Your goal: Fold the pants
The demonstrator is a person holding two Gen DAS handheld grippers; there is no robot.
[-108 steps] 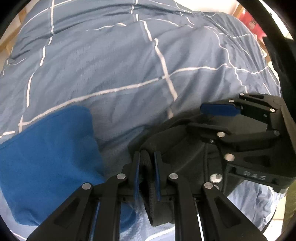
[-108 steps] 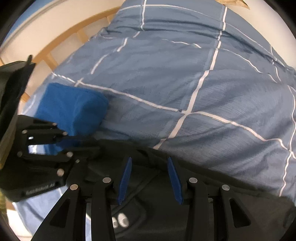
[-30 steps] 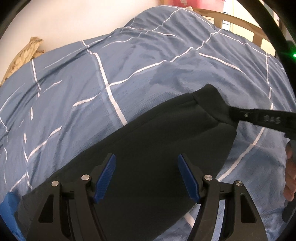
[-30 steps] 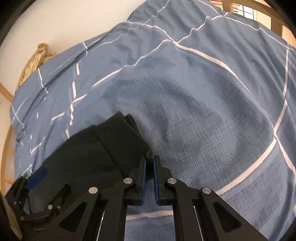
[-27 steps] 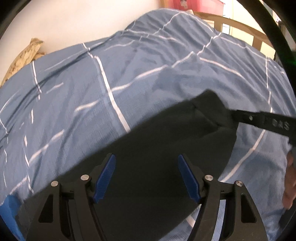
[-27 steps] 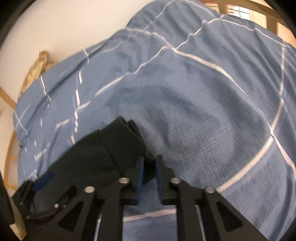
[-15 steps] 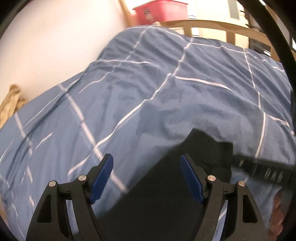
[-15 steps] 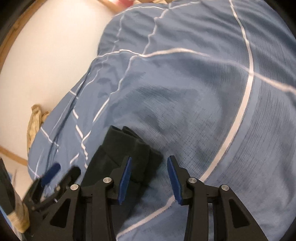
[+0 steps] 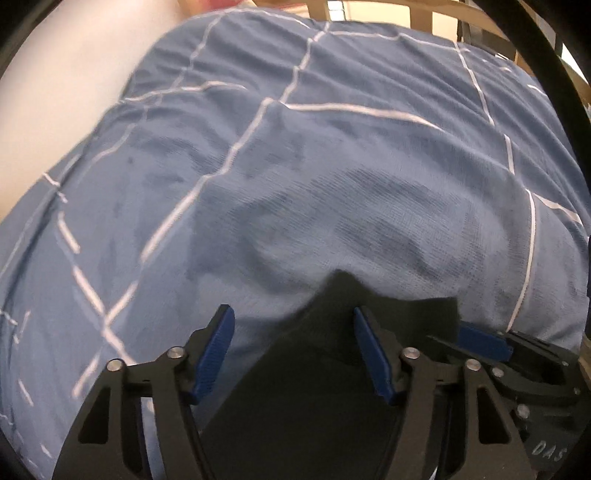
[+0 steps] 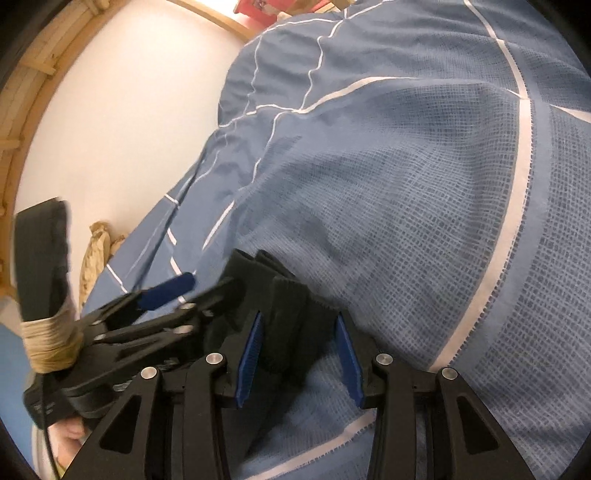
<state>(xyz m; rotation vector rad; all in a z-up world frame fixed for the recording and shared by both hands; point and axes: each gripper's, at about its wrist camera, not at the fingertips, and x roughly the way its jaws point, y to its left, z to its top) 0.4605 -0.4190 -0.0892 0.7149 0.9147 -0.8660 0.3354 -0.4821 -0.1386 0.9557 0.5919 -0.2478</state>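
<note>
Blue checked duvet (image 9: 332, 192) carries dark folded pants (image 9: 314, 398); left jaws closing unpressed, right jaws parted

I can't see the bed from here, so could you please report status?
Left gripper closing, right gripper open, neither gripping. Pants flat on duvet. Nothing obstructing.

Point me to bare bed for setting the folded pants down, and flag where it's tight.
Free: the blue checked duvet beyond the black pants, up to the wooden bed rail. Crowded: the pants' end, where the left gripper, jaws closing, and the right gripper meet.
</note>
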